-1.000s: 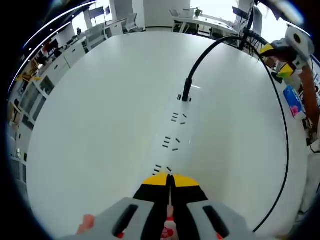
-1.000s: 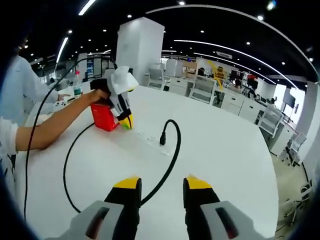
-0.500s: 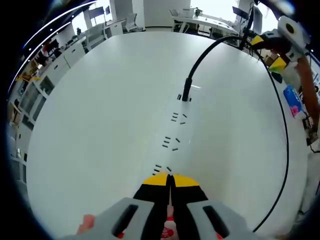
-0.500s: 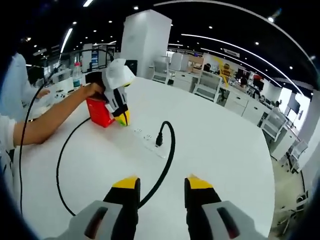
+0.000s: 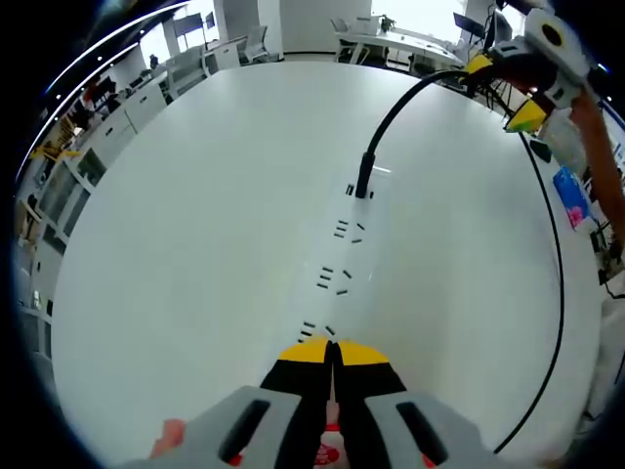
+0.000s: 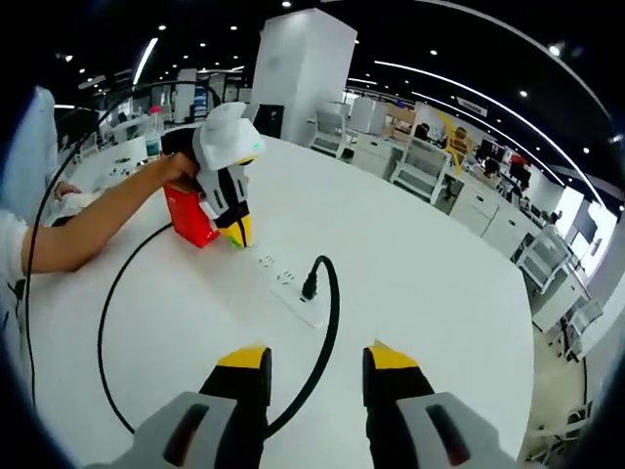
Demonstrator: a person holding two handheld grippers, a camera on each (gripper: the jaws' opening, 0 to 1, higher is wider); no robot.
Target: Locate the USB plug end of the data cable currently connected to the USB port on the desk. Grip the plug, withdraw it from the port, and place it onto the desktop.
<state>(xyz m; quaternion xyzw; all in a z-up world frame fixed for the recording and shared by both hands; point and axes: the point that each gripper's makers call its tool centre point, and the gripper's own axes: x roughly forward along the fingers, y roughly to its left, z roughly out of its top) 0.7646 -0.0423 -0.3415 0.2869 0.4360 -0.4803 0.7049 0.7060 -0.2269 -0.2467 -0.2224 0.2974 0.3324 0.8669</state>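
A black plug point(image 5: 364, 176) stands in the far end of a white power strip point(image 5: 337, 264) on the white table point(image 5: 195, 225). Its black cable point(image 5: 561, 293) arches up and loops round to the right. My left gripper point(image 5: 330, 350) is shut, its yellow tips resting at the strip's near end. The right gripper point(image 5: 503, 90) hangs at the upper right, above the cable's arch. From the right gripper view, the plug point(image 6: 311, 285) sits in the strip point(image 6: 289, 284) ahead of my open right gripper point(image 6: 317, 360), with nothing between its jaws. A hand holds the left gripper point(image 6: 241, 233) down on the strip's far end.
A red box point(image 6: 190, 217) stands behind the left gripper. The person's bare forearm point(image 6: 98, 220) lies across the table at the left. A blue packet point(image 5: 571, 195) lies near the table's right edge. The cable's loop point(image 6: 112, 322) curves over the table left of the strip.
The right gripper has risen and drawn nearer to the plug, which now lies more directly ahead of it. In the left gripper view it has shifted upward. The left gripper has not moved.
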